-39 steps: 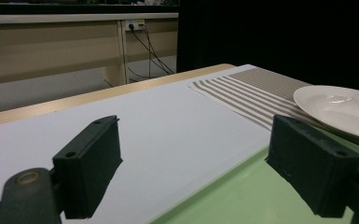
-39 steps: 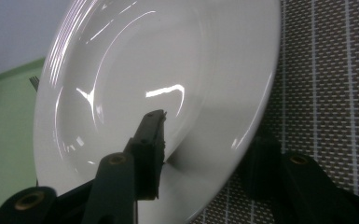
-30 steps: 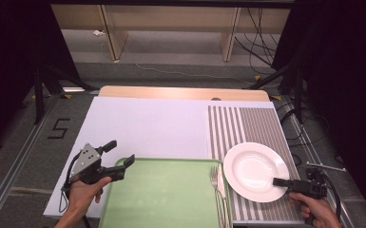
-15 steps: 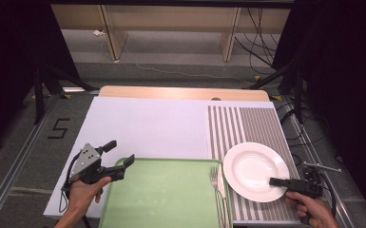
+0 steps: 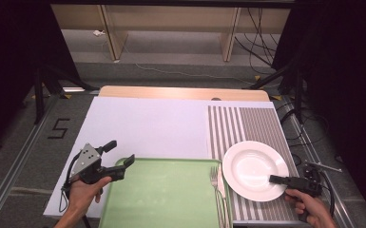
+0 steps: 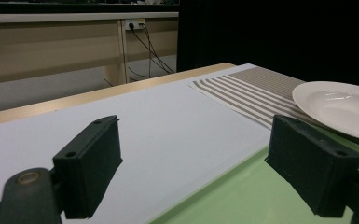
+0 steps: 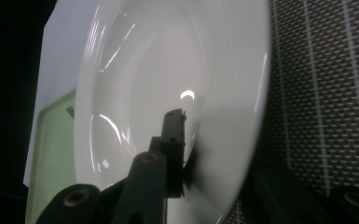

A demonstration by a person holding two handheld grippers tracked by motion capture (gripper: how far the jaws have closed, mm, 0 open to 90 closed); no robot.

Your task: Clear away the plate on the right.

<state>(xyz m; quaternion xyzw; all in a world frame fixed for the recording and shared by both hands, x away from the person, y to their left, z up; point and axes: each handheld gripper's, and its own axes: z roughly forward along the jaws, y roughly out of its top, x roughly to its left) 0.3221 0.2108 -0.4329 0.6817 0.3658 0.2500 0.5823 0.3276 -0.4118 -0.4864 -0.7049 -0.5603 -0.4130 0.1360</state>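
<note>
R gripper (image 5: 276,179) jaws just been closing over near rim of white plate (image 5: 252,166), which sits on striped mat (image 5: 247,123) beside green tray (image 5: 166,190); firm pinch not confirmed. L gripper (image 5: 119,154) open, idle at tray corner. Tip: seat rim deep before lifting, keep plate level.

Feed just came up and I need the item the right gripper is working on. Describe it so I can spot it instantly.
On the grey striped mat covering the table's right side sits a round white plate, at the mat's near end. The right gripper has just been closing on its near-right rim. It is the sole round white dish, right of the fork and green tray.
</note>
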